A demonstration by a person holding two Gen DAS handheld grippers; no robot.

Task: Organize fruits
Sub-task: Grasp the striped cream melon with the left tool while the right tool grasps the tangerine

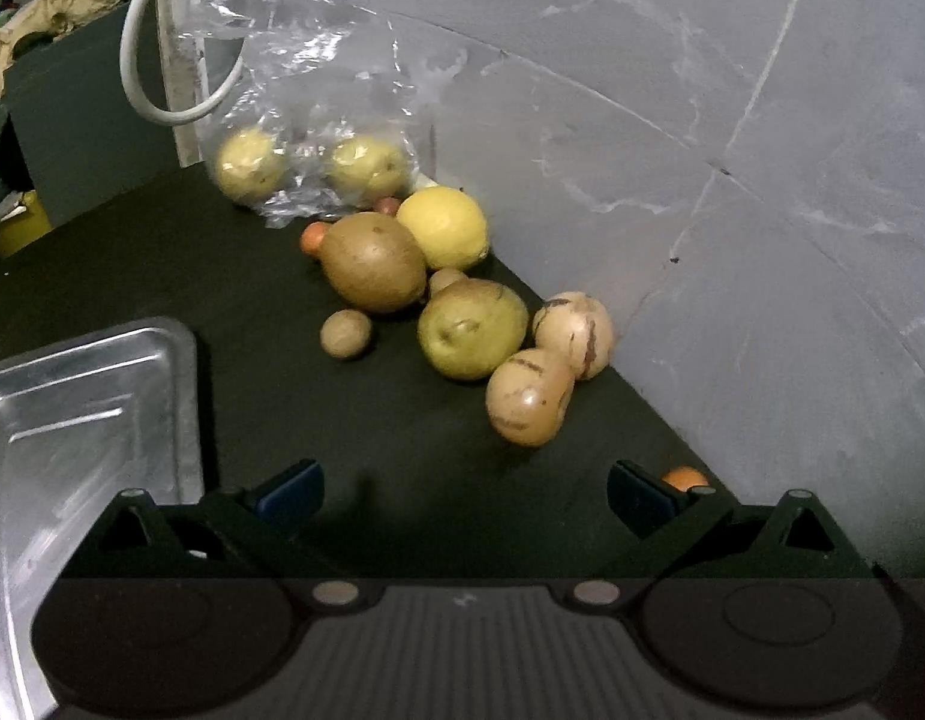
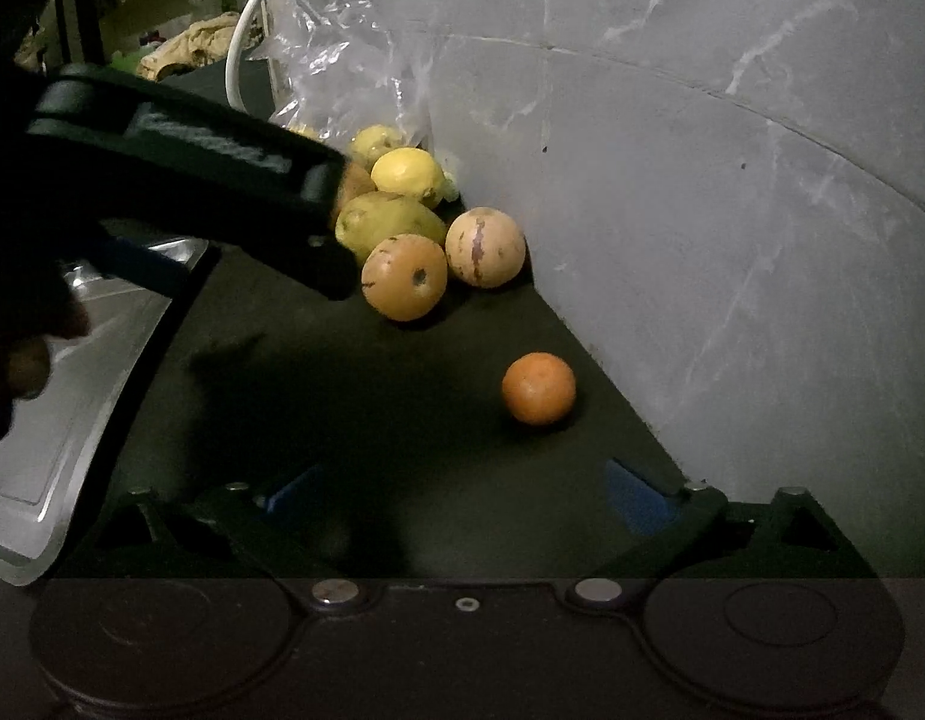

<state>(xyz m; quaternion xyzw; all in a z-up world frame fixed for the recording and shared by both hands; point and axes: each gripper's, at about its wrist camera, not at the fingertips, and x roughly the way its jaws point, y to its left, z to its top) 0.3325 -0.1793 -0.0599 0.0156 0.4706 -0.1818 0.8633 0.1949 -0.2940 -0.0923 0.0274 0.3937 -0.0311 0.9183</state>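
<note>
Your left gripper [image 1: 465, 489] is hovering low in the frame with its blue-padded fingers [image 1: 291, 489] spread wide, gripping nothing and touching nothing but air above the matte black tabletop [image 1: 270, 276]. Your right gripper [image 2: 462, 489] is likewise gaping wide and empty, its pads dim in shadow. Just beyond it, right of centre, a small round orange [image 2: 538, 387] is sitting alone near the grey wall [image 2: 732, 210]. Farther up, the fruit pile [image 1: 456, 300] is clustering at centre: a fuzzy brown kiwi [image 1: 372, 261], a smooth yellow lemon [image 1: 443, 227], a greenish pear [image 1: 471, 329] and two pale, streaked round fruits [image 1: 528, 397]. A crinkled clear plastic bag [image 1: 309, 90] is holding two more yellow fruits at upper left. A shiny metal tray [image 1: 84, 396] is lying at lower left.
</note>
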